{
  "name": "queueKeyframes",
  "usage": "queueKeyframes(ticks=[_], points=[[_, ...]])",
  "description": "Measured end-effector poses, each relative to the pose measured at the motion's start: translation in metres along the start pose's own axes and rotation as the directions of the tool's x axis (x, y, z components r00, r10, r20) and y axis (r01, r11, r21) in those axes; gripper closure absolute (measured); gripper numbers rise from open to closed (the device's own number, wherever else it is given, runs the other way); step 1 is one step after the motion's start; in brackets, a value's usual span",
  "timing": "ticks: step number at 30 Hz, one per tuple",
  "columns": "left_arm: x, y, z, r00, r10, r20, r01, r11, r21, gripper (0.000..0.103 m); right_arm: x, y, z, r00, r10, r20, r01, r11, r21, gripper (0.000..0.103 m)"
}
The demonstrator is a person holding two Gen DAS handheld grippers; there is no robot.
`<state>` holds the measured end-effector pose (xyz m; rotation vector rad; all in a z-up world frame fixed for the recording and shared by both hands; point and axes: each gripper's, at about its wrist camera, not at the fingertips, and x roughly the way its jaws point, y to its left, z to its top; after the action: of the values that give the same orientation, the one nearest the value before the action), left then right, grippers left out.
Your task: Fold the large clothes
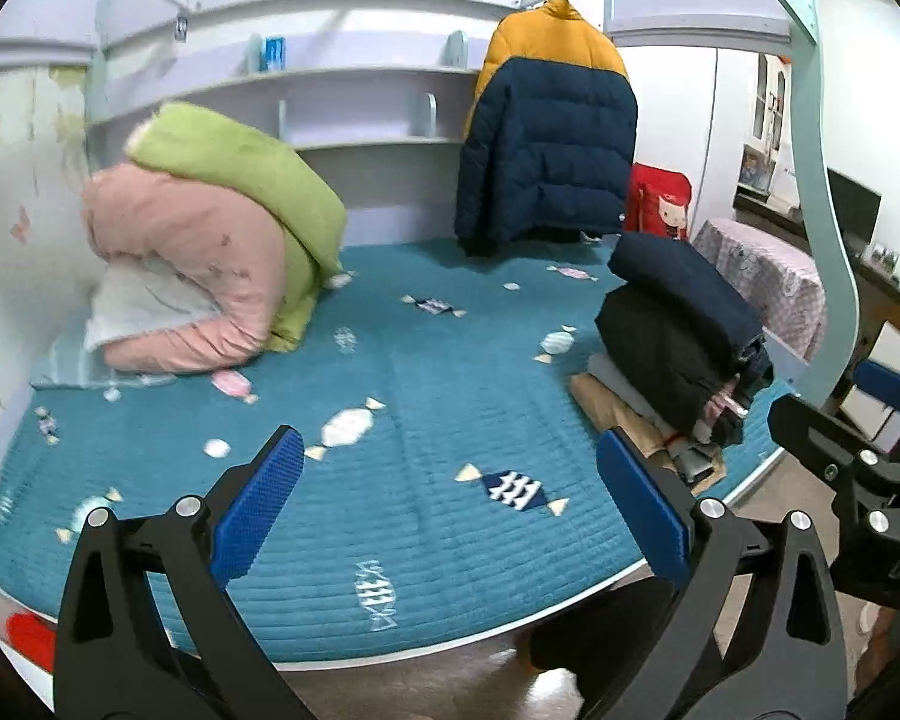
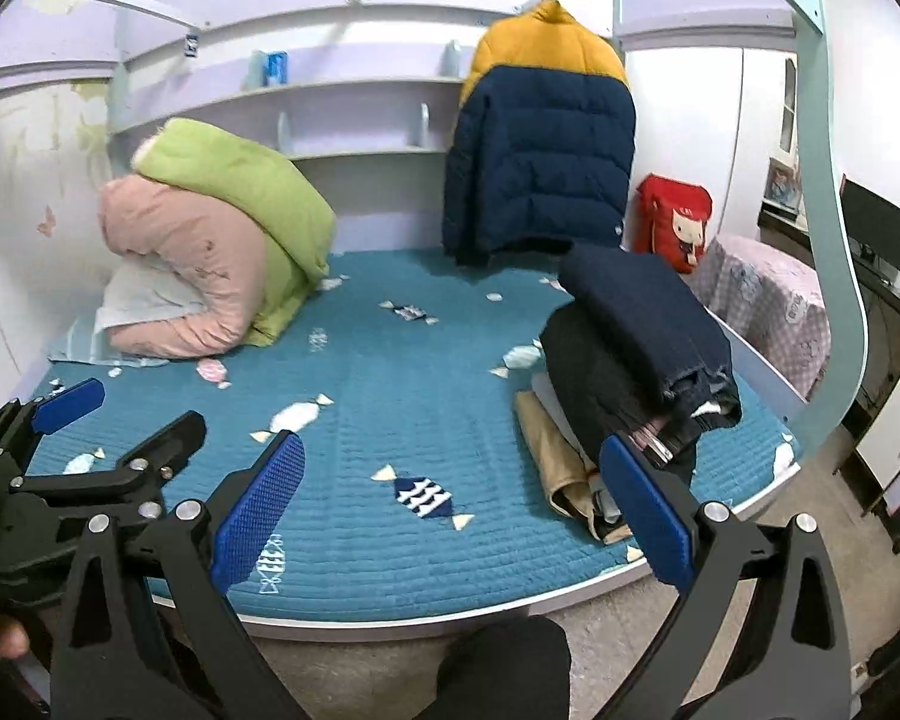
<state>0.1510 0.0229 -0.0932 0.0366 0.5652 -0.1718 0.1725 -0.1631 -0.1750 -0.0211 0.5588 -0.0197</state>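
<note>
I hold my left tool (image 1: 450, 516) and right tool (image 2: 453, 516) with jaws apart and empty above the bed (image 2: 390, 372), where the clothes stack (image 2: 636, 354) lies forward-right, nearer my right tool.

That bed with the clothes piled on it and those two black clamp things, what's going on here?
A person is holding a two-finger gripper in each hand over a teal bed. Both the left gripper and the right gripper are open and hold nothing. A stack of folded clothes sits on the bed's right side. A yellow and navy puffer jacket hangs at the far end, not folded. Pink and green quilts are heaped at the left.
</note>
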Motion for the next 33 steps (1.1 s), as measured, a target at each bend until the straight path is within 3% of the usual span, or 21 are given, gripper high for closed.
queueKeyframes(ticks=[4,15,21,27,33], points=[[-0.026,-0.002,0.001,0.995,0.077,0.057,-0.08,0.996,0.039,0.005,-0.02,0.01,0.003,0.998,0.034,0.046,-0.034,0.999,-0.008,0.007],[-0.086,0.024,0.006,0.988,0.096,0.124,-0.088,0.994,-0.067,0.005,-0.066,0.035,0.008,0.984,0.088,0.154,-0.079,0.995,-0.062,0.007],[-0.113,0.032,0.013,0.973,0.155,0.173,-0.143,0.987,-0.077,0.005,-0.078,0.041,0.013,0.974,0.135,0.185,-0.123,0.99,-0.076,0.007],[-0.132,0.034,0.017,0.943,0.243,0.226,-0.232,0.97,-0.075,0.005,-0.086,0.047,0.018,0.965,0.158,0.211,-0.143,0.986,-0.083,0.007],[-0.148,0.039,0.02,0.939,0.236,0.249,-0.22,0.971,-0.089,0.005,-0.099,0.049,0.021,0.955,0.17,0.242,-0.154,0.984,-0.085,0.007]])
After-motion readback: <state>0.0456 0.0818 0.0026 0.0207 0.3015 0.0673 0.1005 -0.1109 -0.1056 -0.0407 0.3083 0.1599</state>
